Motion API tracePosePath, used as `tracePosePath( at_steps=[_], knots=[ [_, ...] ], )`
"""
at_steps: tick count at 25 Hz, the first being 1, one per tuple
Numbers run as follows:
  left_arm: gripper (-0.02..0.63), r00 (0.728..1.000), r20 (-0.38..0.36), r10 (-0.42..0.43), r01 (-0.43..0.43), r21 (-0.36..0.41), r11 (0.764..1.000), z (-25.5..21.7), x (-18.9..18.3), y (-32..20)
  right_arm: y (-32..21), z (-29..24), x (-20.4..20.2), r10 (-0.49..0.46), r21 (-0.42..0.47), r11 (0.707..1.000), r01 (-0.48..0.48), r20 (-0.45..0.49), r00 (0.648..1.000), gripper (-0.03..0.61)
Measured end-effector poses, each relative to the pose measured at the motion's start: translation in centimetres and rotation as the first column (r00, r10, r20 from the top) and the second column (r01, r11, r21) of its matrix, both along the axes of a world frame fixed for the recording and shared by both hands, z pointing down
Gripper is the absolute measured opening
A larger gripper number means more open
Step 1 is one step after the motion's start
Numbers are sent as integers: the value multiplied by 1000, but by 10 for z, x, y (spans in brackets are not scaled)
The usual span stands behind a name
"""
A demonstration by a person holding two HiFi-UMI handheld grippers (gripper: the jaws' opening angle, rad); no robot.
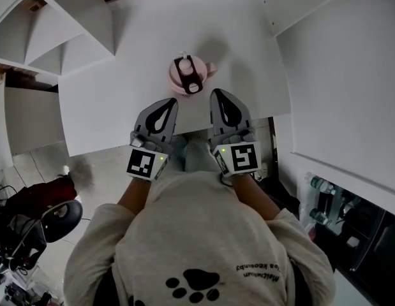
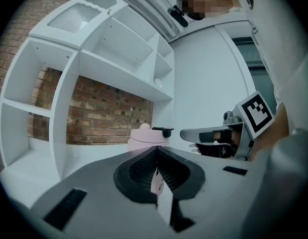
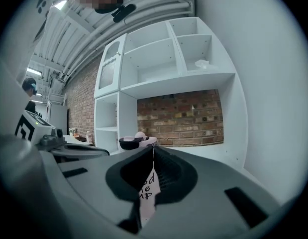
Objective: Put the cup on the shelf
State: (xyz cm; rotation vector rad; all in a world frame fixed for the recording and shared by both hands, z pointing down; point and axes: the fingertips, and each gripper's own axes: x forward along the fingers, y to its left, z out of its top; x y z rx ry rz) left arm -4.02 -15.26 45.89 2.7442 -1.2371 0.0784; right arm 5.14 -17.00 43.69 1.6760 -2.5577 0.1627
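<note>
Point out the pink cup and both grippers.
pink cup (image 1: 187, 75): head view, on its lid.
left gripper (image 1: 172, 102): head view, at its shut fingertips.
right gripper (image 1: 216, 95): head view, at its shut fingertips.

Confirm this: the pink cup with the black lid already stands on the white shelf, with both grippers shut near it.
Wrong: the pink cup stands on the white table, not the shelf, as the head view shows. The rest holds.

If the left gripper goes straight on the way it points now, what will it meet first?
Most likely the pink cup, which stands just ahead of the left gripper; depth is unclear.
</note>
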Motion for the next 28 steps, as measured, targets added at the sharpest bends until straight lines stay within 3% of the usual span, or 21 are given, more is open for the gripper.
tracePosePath(
  at_steps=[3,6,16,19,28],
  knots=[
    [24,1000,13,22,-22,-8,1000,8,1,-2,-4,6,3,3,-8,1000,-3,-8,1000,11],
    [141,999,23,42,-42,-33,999,15,4,-5,-8,12,6,0,-17,1000,0,-18,1000,11],
    [275,998,30,60,-57,-71,996,39,12,-19,-25,40,13,-18,-56,998,15,-44,999,16],
    [310,997,24,68,-66,-95,993,49,17,-23,-29,48,16,-20,-66,998,16,-49,999,85],
    [393,993,71,98,-92,-79,993,78,26,-38,-51,73,16,-37,-91,995,30,-76,996,140]
  ],
)
